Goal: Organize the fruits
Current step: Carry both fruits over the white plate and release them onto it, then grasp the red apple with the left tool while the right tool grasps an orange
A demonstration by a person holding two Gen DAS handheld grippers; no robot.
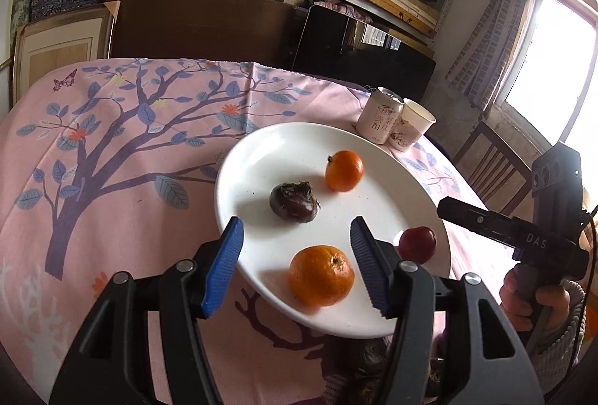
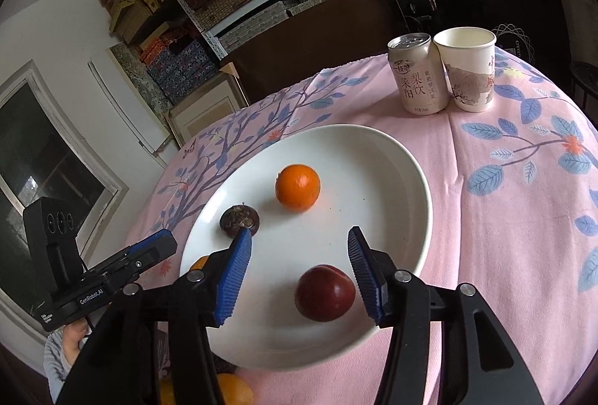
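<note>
White glazed plate [image 1: 261,150] sits on the pink tree-print cloth [image 1: 112,143] that covers the tabletop, and it serves as the collection point for the fruit. You can count four pieces on it. A large orange [image 1: 321,275] lies at the near rim, a small orange [image 1: 344,170] lies farther in, a dark brown bulb-like piece [image 1: 294,202] rests near the middle, and a dark red plum [image 2: 324,293] lies at the near right rim.

Your left gripper [image 1: 297,264] hangs over the near edge of the plate with its jaws released. The large orange lies between the blue pads with clear space on both sides, so it rests on the plate and is not held.

Your right gripper [image 2: 301,272] is in the same condition. Its jaws stand apart around the plum, and neither pad presses on the fruit.

Judging from this layout, both pieces count as deposited. The raised rim of the plate should stop round fruit from rolling off.

A drink can [image 2: 416,74] and a paper cup [image 2: 467,68] stand touching each other at the far right, well apart from the plate and out of the working path. More orange fruit [image 2: 231,388] shows below the near rim in the right wrist view, probably awaiting transfer.
</note>
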